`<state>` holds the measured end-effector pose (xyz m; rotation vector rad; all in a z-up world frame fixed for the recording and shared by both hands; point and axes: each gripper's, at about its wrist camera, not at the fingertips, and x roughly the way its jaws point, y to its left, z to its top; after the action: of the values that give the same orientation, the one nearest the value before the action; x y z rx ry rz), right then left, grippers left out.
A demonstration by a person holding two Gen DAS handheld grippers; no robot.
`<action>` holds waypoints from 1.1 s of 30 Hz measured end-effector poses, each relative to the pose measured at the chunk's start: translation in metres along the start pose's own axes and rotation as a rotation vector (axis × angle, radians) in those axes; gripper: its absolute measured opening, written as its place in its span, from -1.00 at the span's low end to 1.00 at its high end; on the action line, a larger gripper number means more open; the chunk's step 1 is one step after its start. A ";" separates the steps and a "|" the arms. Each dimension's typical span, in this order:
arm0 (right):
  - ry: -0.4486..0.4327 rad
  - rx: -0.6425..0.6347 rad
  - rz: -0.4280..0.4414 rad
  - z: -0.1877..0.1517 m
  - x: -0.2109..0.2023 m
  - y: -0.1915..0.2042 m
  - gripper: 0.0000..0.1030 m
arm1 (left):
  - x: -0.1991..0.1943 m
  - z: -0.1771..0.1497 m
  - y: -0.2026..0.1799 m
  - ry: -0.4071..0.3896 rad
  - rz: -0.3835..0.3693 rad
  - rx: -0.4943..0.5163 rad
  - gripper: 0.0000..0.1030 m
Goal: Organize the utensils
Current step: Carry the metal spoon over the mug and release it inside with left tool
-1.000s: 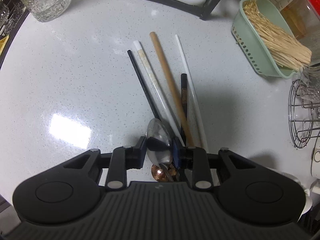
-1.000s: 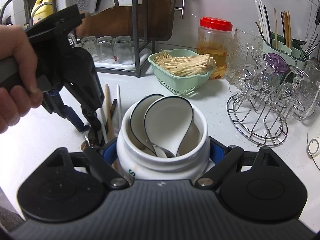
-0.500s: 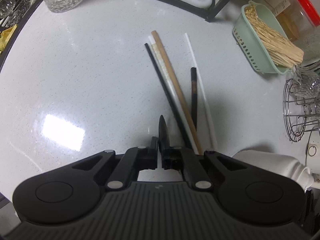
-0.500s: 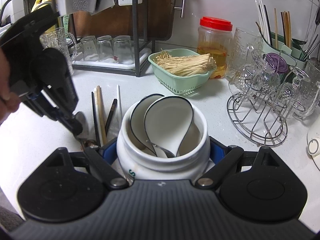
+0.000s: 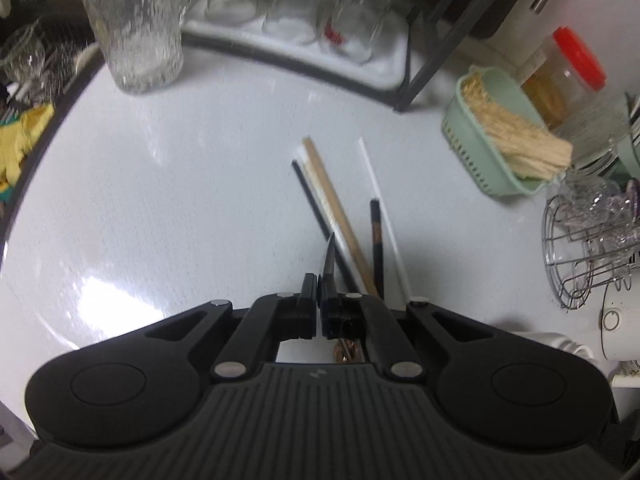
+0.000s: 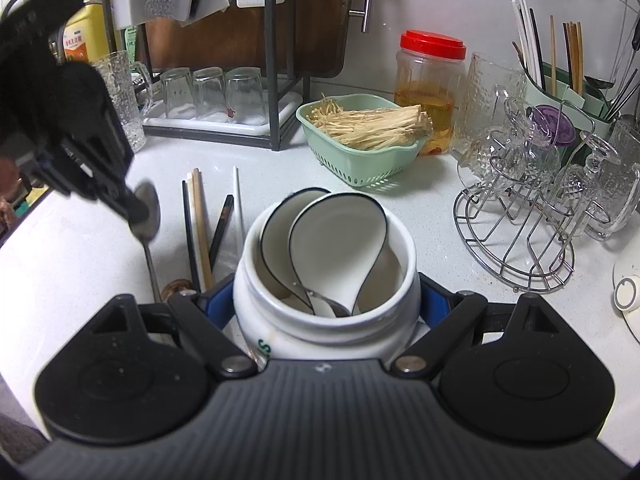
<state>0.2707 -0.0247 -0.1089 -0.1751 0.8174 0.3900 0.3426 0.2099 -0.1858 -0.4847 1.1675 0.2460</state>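
Countertop point(image 5: 168, 208), white and faintly speckled, fills most of the left wrist view, which is blurred, so fine detail there is soft. Next in bulk is the white ceramic jar point(image 6: 324, 320), glossy and round-shouldered, clamped between the blue-padded jaws of the right gripper point(image 6: 326, 300); its base is hidden behind the gripper body, and green lettering on its side is cut off. Two white ceramic spoons point(image 6: 336, 248) with dark rims lean inside it, along with what looks like a metal spoon bowl low in the jar, though this is hard to make out. Loose chopsticks point(image 5: 340, 220) of black, white, wood and dark brown lie side by side on the counter beside the jar, their near ends hidden behind both grippers. The left gripper point(image 5: 317, 300) is nearly closed on a metal spoon point(image 6: 146, 212), pinching its shiny bowl edge-on, so the left wrist view shows only a thin dark blade; the slim handle hangs down to a coppery end near the counter. Compared with a second ago, the spoon has been raised off the chopsticks and turned on edge, while the jar is unchanged.
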 end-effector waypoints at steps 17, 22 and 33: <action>0.030 0.006 -0.007 0.005 0.002 0.003 0.78 | -0.091 0.019 -0.058 -0.266 -0.101 0.192 -0.95; 0.031 -0.003 0.002 0.006 0.003 0.007 0.77 | -0.114 0.019 -0.079 -0.309 -0.153 0.253 -0.95; 0.027 -0.004 0.006 0.007 0.004 0.009 0.77 | -0.136 0.001 -0.115 -0.350 -0.276 0.382 -0.95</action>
<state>0.2739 -0.0134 -0.1073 -0.1827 0.8442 0.3953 0.3412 0.1185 -0.0332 -0.2466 0.7686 -0.1281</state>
